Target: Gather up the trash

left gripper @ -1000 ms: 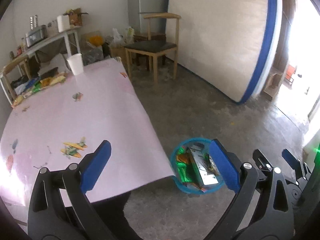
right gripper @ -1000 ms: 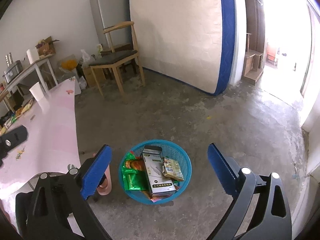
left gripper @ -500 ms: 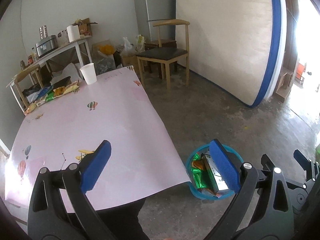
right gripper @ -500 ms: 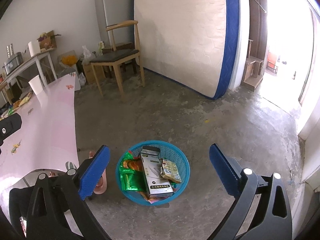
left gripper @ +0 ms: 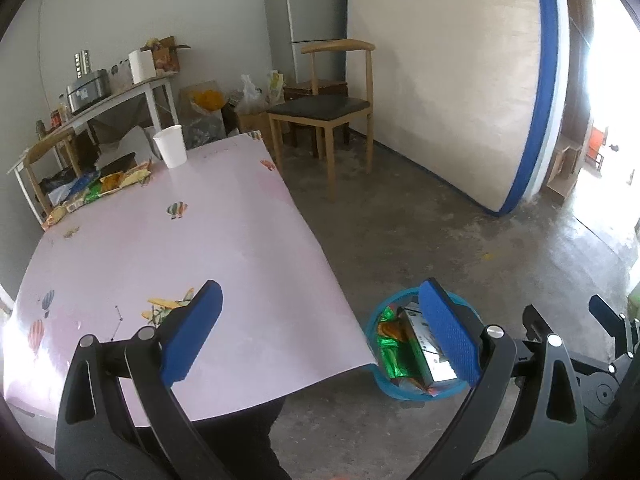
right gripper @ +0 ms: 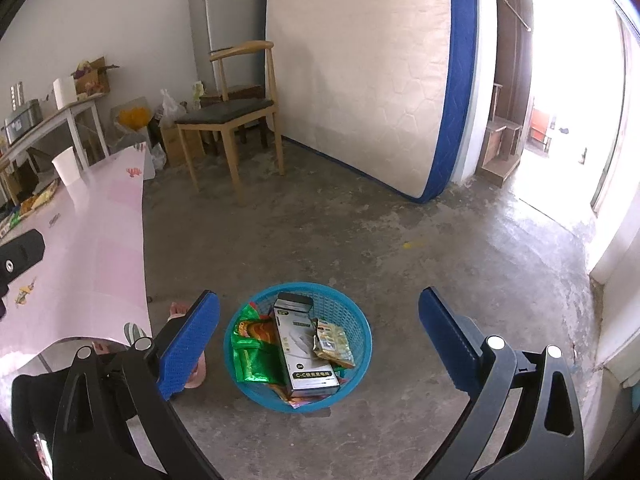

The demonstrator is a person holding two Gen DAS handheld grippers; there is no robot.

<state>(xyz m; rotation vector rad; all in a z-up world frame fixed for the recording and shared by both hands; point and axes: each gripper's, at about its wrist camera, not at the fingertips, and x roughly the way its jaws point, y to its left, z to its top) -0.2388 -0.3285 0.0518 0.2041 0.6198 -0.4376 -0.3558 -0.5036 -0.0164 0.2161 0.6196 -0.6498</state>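
While both grippers gape, wrappers (left gripper: 120, 179) lie beside the cup (left gripper: 171, 146).

basket (left gripper: 400, 390) half hidden, wrappers (left gripper: 120, 178) blurred

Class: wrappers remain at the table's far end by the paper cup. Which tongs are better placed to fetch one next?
Left. The left tongs hang open above the table, facing the wrappers. The right tongs hang open over the basket.

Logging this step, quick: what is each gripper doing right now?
Left gripper: open, empty, above the table's near edge.
Right gripper: open, empty, above the blue basket.
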